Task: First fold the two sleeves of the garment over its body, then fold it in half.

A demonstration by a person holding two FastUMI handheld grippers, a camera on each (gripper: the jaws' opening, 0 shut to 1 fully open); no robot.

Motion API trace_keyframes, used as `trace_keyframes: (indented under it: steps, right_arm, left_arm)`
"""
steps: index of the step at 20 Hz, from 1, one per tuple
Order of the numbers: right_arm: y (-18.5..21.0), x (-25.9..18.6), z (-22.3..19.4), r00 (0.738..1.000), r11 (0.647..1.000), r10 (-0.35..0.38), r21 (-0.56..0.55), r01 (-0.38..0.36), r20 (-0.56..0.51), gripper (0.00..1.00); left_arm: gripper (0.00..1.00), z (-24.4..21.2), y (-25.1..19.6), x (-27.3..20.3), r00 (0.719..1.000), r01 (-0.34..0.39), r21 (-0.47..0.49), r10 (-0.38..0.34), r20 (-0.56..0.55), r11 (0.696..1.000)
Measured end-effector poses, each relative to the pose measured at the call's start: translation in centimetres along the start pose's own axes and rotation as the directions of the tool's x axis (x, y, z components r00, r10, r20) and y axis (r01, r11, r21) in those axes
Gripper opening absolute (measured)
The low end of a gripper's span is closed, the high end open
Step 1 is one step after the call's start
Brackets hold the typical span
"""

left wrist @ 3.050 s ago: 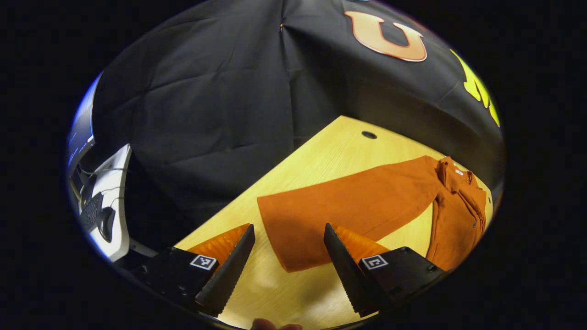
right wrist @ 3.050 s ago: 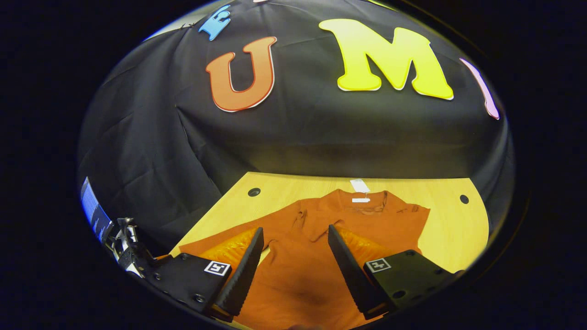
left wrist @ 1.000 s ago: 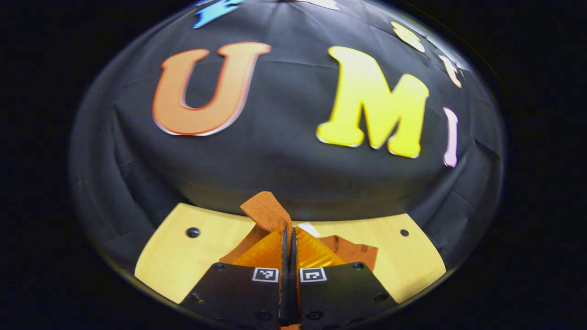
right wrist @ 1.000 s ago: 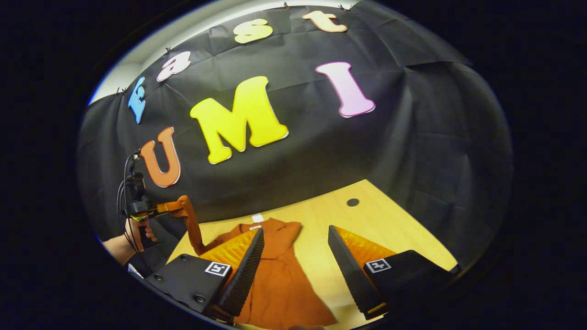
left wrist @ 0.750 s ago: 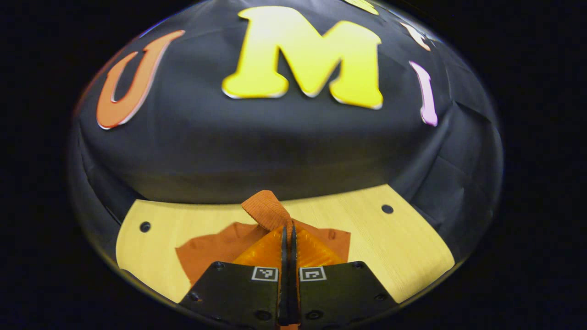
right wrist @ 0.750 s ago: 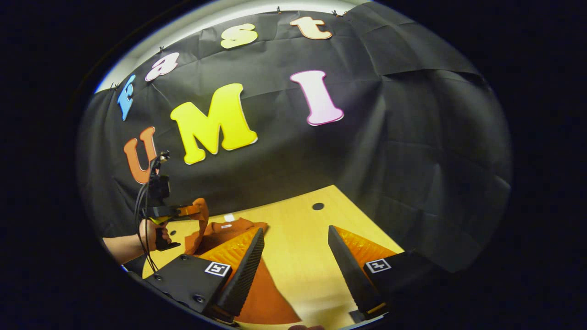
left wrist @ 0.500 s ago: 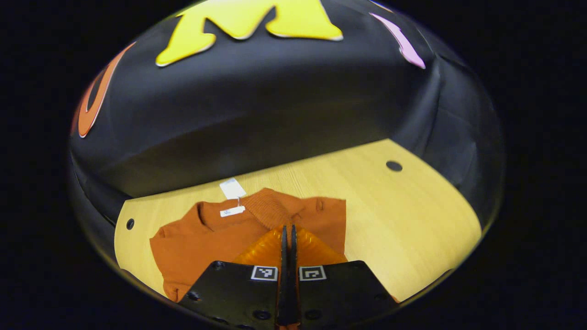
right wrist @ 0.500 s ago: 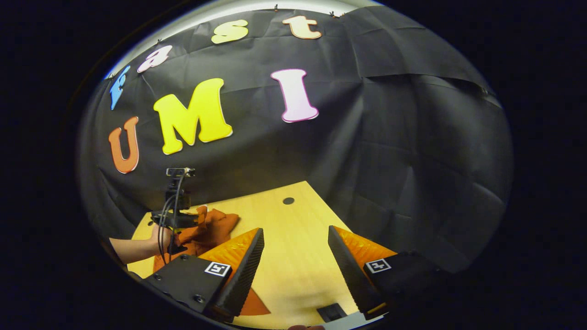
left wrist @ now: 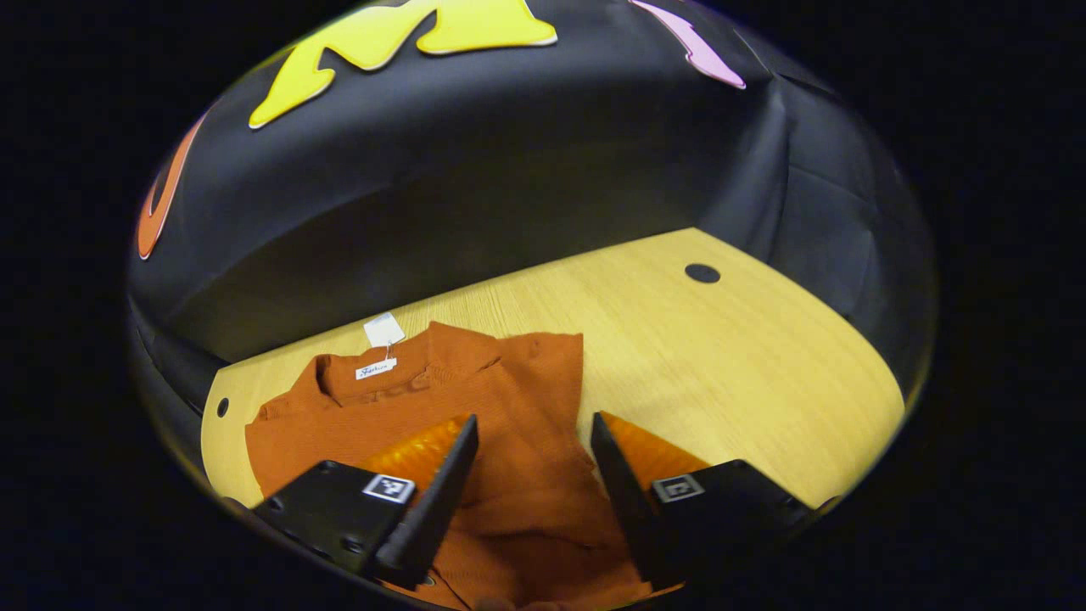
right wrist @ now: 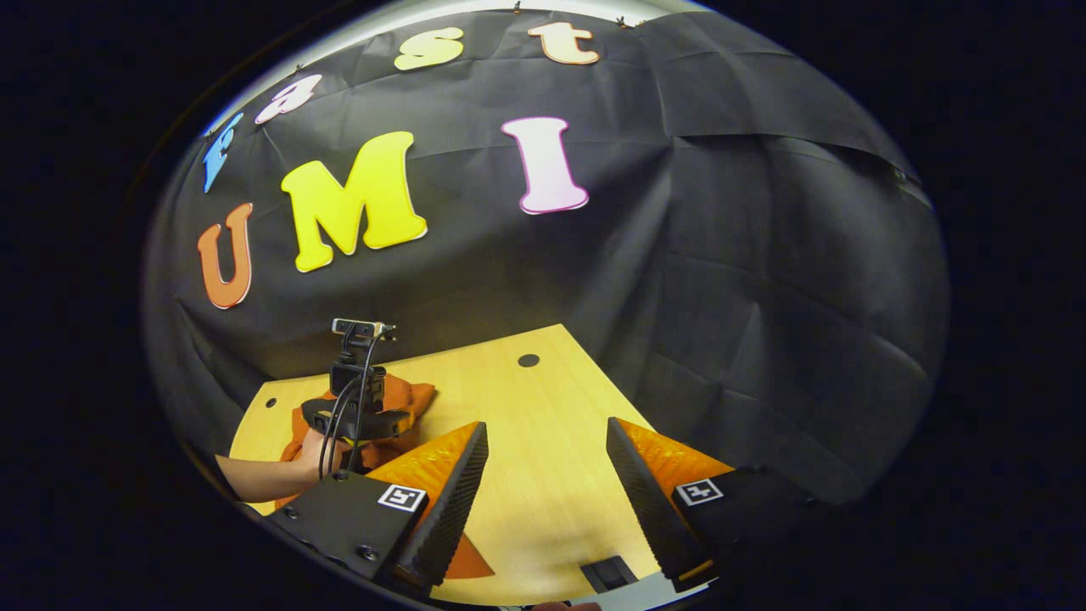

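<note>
One orange garment (left wrist: 475, 407) is seen lying on the table (left wrist: 730, 356), one sleeve (left wrist: 543, 399) apparently folded over its body. The left tongs (left wrist: 530, 475) are spread apart above it, gripping nothing. The right tongs (right wrist: 543, 484) are held wide apart over bare table.

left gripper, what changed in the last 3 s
The left gripper shut on the sleeve lying out to the side, lifted it, carried it over the garment's body and has now opened, letting it go there. The right gripper stayed open and empty but swung away over bare table. The garment's body stayed flat.
</note>
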State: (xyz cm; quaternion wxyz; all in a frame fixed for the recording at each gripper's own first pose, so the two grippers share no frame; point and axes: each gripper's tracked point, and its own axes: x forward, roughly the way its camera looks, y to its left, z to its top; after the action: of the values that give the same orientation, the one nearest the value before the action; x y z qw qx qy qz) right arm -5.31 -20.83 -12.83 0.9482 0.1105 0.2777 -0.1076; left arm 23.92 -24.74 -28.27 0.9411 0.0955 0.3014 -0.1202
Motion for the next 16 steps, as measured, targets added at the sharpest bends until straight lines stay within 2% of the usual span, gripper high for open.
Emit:
trace_keyframes:
  steps: [1, 4, 6, 7, 8, 9, 12, 16]
  right_arm:
    - [1.2, 0.4, 0.3, 0.999, 0.999, 0.032, -0.013, -0.032, 0.009, 0.91]
    - [5.4, 1.1, 0.4, 0.989, 0.988, 0.141, -0.068, -0.139, 0.034, 0.91]
    - [8.4, 1.3, 0.1, 0.978, 0.974, 0.206, -0.101, -0.201, 0.037, 0.92]
    - [9.8, 1.2, -0.1, 0.971, 0.967, 0.233, -0.114, -0.227, 0.044, 0.88]
    - [11.1, 1.0, -0.3, 0.968, 0.963, 0.247, -0.124, -0.239, 0.051, 0.94]
    - [12.2, 0.6, -0.5, 0.963, 0.959, 0.261, -0.13, -0.251, 0.063, 0.96]
    - [15.5, -0.5, -1.5, 0.954, 0.951, 0.29, -0.136, -0.278, 0.076, 0.95]
    - [17.3, -2.1, -3.2, 0.952, 0.944, 0.298, -0.168, -0.283, 0.068, 0.96]
  left_arm:
    - [1.0, 0.7, 0.6, -1.9, 1.0, -0.01, -0.022, 0.01, 0.027, 1.0]
    - [1.0, 1.9, 5.1, -7.9, 0.989, -0.058, -0.105, 0.071, 0.132, 0.993]
    - [0.99, 2.5, 8.8, -13.3, 0.973, -0.114, -0.152, 0.141, 0.182, 0.982]
    - [0.99, 2.6, 10.8, -16.8, 0.964, -0.133, -0.183, 0.17, 0.203, 0.974]
    - [0.99, 2.5, 12.6, -19.6, 0.955, -0.149, -0.21, 0.196, 0.223, 0.966]
    - [0.99, 2.4, 14.5, -22.4, 0.943, -0.166, -0.23, 0.222, 0.247, 0.959]
    - [0.99, 0.7, 19.3, -29.8, 0.912, -0.222, -0.262, 0.295, 0.284, 0.939]
    - [0.99, -2.8, 22.7, -36.2, 0.892, -0.236, -0.292, 0.326, 0.313, 0.927]
